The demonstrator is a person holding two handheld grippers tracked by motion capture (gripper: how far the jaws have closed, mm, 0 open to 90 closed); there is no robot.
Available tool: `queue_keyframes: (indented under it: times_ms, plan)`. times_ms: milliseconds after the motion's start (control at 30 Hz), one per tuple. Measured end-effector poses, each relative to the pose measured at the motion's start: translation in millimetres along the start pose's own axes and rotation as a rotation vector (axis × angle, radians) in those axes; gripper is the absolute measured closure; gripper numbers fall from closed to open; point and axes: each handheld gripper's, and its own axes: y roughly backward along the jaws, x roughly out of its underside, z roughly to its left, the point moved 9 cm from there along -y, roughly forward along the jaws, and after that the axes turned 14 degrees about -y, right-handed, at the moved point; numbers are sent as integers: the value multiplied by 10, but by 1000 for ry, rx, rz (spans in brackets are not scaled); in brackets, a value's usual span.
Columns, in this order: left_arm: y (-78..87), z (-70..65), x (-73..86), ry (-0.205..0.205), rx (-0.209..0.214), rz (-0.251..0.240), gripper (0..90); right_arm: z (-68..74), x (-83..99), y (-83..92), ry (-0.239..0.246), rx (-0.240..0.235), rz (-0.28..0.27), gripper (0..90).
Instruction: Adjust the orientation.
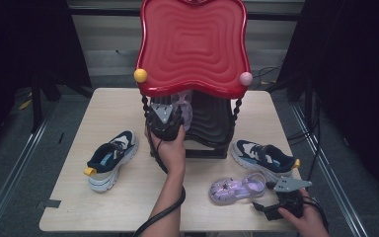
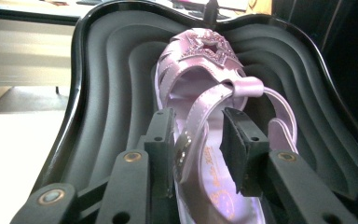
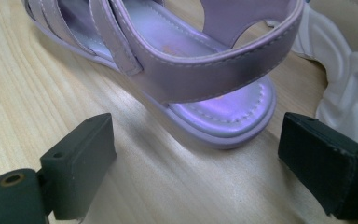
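A purple sandal (image 1: 184,107) lies in the black tray (image 1: 212,123) of a case whose red lid (image 1: 192,44) stands raised. My left gripper (image 1: 170,116) reaches into the tray over the sandal's heel. In the left gripper view the sandal (image 2: 205,70) points away and its ankle strap runs between the jaws of my left gripper (image 2: 196,126); the strap leans on one pad, with a gap at the other. A second purple sandal (image 1: 237,189) rests on the table. My right gripper (image 1: 262,207) stands open just short of the heel of that sandal (image 3: 205,70), its jaws (image 3: 196,144) wide apart.
A dark blue and white sneaker (image 1: 109,159) sits on the wooden table (image 1: 128,207) left of the case, and its mate (image 1: 264,157) lies at the right, its white sole (image 3: 349,88) close beside the second sandal. Yellow (image 1: 140,75) and pink (image 1: 246,78) knobs stick out from the lid.
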Motion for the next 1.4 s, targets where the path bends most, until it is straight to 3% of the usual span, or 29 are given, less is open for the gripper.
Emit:
queue_keyframes:
  times_ms: [200, 433, 767, 967, 1067, 1200, 1233, 1400]
  plan:
    - [91, 0, 16, -51, 13, 22, 583, 1, 0, 0, -1, 0, 0, 102]
    - [177, 5, 72, -92, 85, 75, 506, -1, -1, -1, 2, -1, -1, 102]
    - [329, 62, 98, -74, 152, 110, 336, 3, 2, 2, -2, 0, 1, 102]
    - [455, 65, 167, -92, 242, 144, 306, 2, 2, 1, -1, 1, 0, 102]
    - [512, 62, 200, -79, 285, 150, 292, 2, 0, 0, 1, -1, -2, 103]
    - [586, 97, 285, -92, 308, 161, 292, 2, 0, 0, 1, -1, -2, 103]
    - [624, 97, 341, -106, 332, 170, 289, 3, 0, 0, 0, -1, -1, 103]
    - [695, 116, 473, -100, 360, 183, 277, 3, 0, 0, 0, -1, -1, 102]
